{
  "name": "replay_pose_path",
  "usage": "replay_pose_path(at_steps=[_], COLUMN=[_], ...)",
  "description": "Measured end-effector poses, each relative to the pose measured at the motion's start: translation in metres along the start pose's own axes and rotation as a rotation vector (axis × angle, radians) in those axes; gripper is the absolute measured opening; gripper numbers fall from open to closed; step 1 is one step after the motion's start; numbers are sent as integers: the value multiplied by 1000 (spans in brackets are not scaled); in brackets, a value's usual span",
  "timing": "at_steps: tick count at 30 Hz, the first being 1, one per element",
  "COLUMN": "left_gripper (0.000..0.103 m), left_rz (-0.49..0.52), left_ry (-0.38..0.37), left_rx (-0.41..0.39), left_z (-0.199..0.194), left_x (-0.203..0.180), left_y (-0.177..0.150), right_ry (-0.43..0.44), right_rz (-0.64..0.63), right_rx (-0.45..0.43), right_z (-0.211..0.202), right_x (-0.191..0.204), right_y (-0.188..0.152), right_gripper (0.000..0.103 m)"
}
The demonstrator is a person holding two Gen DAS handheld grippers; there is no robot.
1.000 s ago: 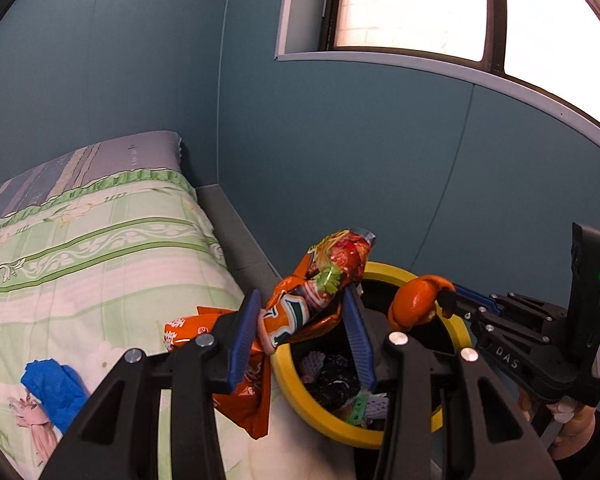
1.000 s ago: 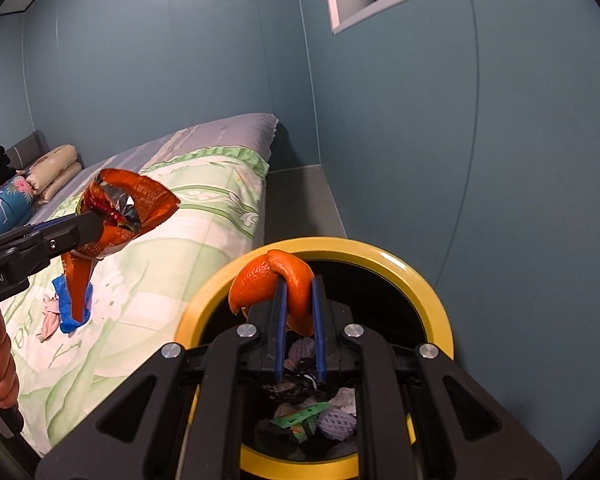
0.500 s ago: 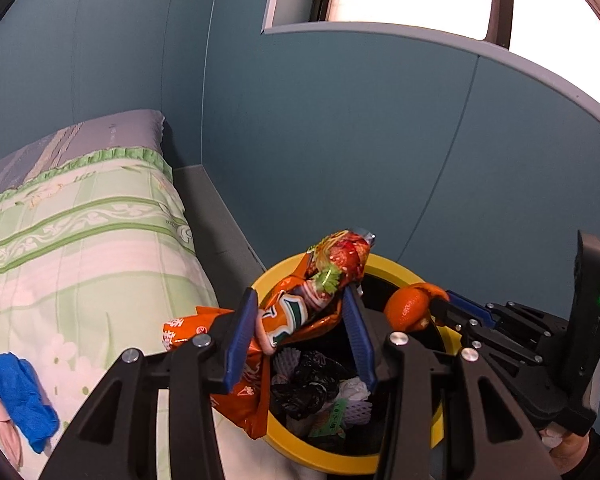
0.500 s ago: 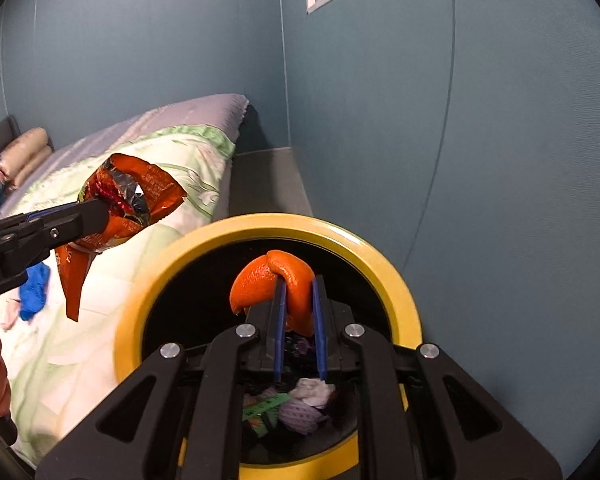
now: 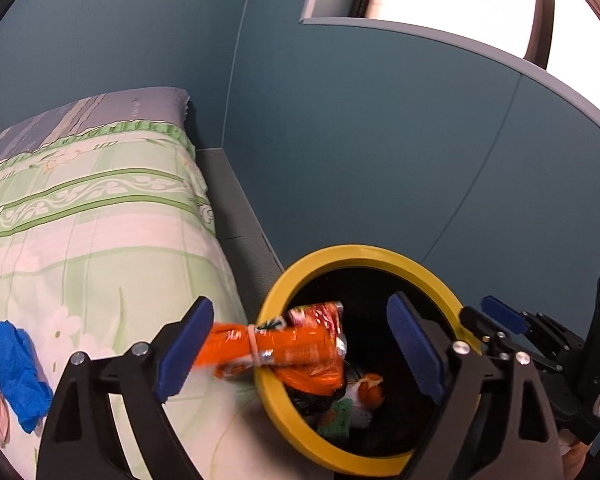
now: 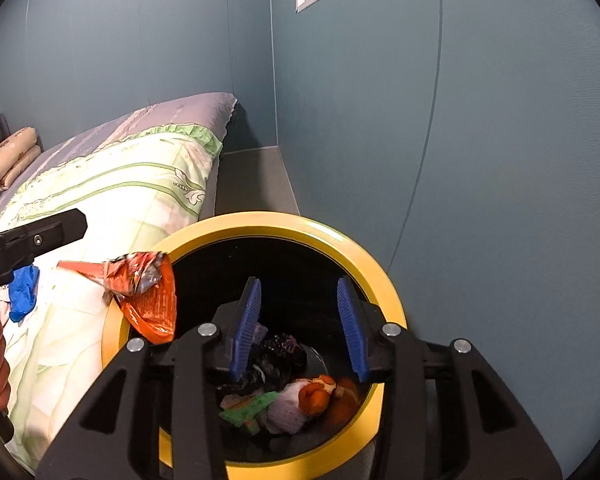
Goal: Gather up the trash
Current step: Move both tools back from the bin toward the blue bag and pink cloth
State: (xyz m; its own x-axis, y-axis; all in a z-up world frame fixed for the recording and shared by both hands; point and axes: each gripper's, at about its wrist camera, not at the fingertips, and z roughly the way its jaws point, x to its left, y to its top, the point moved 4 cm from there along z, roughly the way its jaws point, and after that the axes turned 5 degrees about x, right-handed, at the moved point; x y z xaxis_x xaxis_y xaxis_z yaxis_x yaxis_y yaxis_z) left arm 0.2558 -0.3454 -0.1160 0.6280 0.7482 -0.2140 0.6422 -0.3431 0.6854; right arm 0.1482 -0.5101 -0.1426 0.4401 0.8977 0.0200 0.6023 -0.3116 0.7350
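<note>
Straddling yellow bin rim [image 5: 278, 412], snack wrapper [image 5: 288, 346]

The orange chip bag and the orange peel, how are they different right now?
The orange chip bag is big, crinkly and printed, and straddles the yellow bin rim. The orange peel is small and plain, deep inside among other trash. Neither is held; the left gripper and right gripper are open.

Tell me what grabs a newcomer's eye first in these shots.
First is the yellow-rimmed bin beside the bed, with the orange snack wrapper draped across its near rim, half in and half out. Both the left gripper and right gripper hang open over it, holding nothing, above orange peel among the trash inside. A crumpled blue piece lies on the quilt.
</note>
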Motion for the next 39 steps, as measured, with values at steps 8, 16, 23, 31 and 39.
replay_pose_path(at_steps=[8,16,23,31,39], left_gripper=[89,89,89,89,89], left_rz=[-35,-105,-160,-239,-323], left_ry=[56,143,250,354,396], left_rx=[-37,-71,-93,-97,-72], left_z=[-24,-56,-93,-134,-157], left_x=[37,98,159,225,278], left_y=[-1,-7,-25,-60,-100], right_ry=[35,106,169,267,401], right_rz=[-6,-12,-68,-171,-280], right_rx=[-23,-67,-83,-85,-20], right_z=[-13,-32,-45,-53,-45], right_x=[11,32,70,138,220], right_y=[3,14,23,30,32], right_gripper=[56,73,78,80,81])
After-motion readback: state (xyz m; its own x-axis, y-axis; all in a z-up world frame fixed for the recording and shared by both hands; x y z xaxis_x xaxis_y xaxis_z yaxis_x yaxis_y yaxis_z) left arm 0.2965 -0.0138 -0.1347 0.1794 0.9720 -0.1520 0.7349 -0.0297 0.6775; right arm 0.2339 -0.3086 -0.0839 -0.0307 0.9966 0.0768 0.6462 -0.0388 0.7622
